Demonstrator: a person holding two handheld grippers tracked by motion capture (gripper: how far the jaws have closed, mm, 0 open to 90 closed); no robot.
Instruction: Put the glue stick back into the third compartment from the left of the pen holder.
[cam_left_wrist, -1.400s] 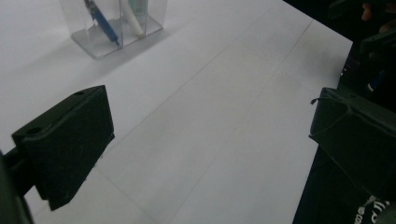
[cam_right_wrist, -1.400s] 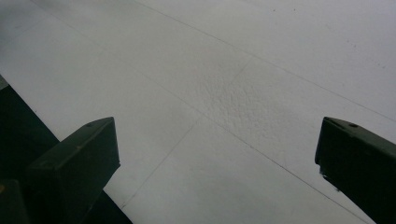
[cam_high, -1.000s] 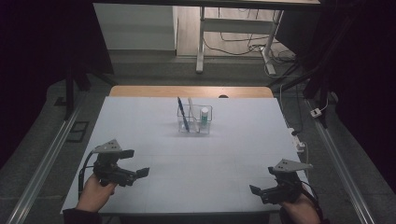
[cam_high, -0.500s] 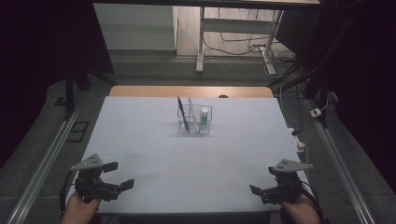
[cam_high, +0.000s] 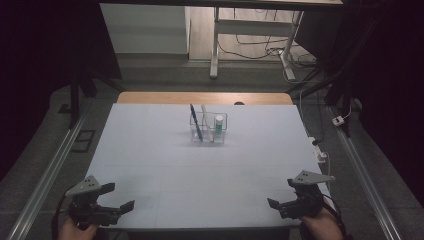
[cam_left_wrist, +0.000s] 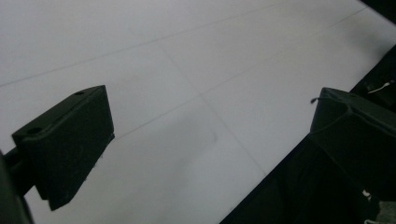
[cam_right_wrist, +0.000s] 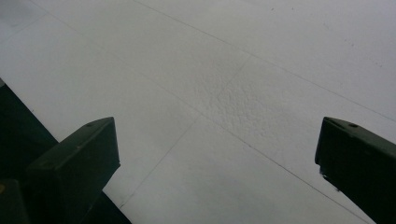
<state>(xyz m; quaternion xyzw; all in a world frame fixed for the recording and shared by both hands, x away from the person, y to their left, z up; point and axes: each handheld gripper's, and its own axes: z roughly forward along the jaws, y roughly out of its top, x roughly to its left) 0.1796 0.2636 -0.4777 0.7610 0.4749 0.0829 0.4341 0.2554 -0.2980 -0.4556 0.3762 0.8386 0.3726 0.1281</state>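
From my seat at the controls, I take the clear holder (cam_high: 208, 128) as my landmark: it stands upright on the white table (cam_high: 165, 170), toward the far side and about midway across. Inside it I see a blue pen (cam_high: 195, 121) leaning in its left part, a pale stick-like item beside that (too faint for me to name), and a small white bottle with a green body (cam_high: 218, 125) in its right part.

Both tools sit well apart from the holder, at the near edge of the table. My left gripper (cam_high: 118, 208) hangs at the near-left corner, far from the holder and to its left, with a hand (cam_high: 75, 231) under it and the grey three-cornered plate on top. In the left gripper view (cam_left_wrist: 210, 140) its two black jaws stand wide apart with nothing between them but bare table surface and the dark drop past the table's edge.

My right gripper (cam_high: 276, 205) sits at the near-right corner, again far from the holder and to its right, held by the other hand (cam_high: 320, 225). In the right gripper view (cam_right_wrist: 217, 154) its jaws are also spread wide, empty, above the white surface with its thin seam lines (the texture there looks slightly pebbled).

Neither tool touches the holder or anything in it.
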